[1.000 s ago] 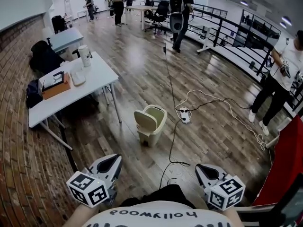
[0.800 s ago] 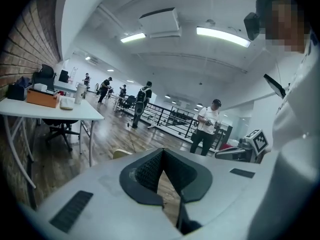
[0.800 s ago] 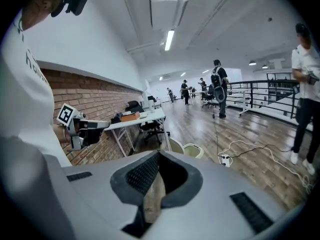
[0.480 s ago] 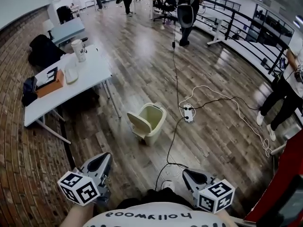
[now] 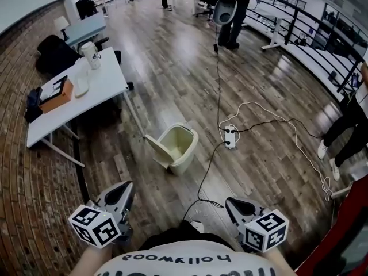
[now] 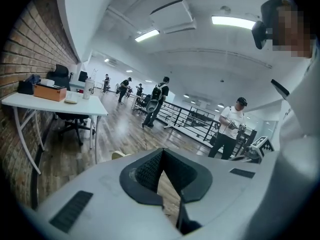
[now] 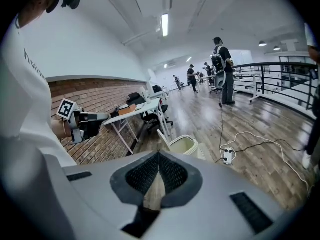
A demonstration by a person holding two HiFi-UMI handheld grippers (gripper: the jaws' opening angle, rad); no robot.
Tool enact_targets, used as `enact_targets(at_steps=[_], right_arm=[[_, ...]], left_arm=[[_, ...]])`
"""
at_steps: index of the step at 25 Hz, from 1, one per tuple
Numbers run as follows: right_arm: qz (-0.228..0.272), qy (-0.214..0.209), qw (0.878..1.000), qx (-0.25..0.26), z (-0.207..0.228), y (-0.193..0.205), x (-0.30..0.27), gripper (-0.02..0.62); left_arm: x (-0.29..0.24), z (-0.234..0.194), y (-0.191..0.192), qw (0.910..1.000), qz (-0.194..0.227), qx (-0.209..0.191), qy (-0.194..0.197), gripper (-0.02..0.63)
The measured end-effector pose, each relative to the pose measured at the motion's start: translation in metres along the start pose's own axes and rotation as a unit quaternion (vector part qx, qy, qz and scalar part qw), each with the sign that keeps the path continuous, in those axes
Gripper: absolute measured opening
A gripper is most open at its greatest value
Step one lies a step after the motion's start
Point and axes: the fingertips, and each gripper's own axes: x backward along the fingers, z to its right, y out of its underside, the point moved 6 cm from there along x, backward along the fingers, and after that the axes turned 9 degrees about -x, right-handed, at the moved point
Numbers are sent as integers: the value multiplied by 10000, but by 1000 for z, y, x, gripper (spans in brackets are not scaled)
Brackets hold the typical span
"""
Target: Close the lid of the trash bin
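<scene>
A cream trash bin stands on the wood floor, and its lid is swung up and open on the bin's left side. Both grippers are low by my body, well short of the bin. My left gripper points toward it from the lower left, jaws shut and empty. My right gripper is at the lower right, also shut on nothing. In the right gripper view the bin and its raised lid show just beyond the shut jaw tips. The left gripper's tips meet too.
A white table with a box and a cup stands to the bin's left. A power strip and a black cable lie on the floor right of the bin. A person stands farther back. A black railing runs along the right.
The head view has closed in on the bin and tilted down. Both grippers stay low and shut, shifted slightly left in the frame.
</scene>
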Motion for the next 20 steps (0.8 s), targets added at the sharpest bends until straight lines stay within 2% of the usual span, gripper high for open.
enact_targets(at_steps=[6,13,20], right_arm=[[-54,-199,9998,30,20,-4,-6,9],[-65,-329,9994,9,33,-5,-6,9],[-108,-176,9998,41,47,-6,-4,9]], left_arm=[[-4,4,-1,9994,10,137,-304,8],[-3,10,-4,9987,27,101,-501,7],[-22,12,5,9988,-30,216,-430,8]])
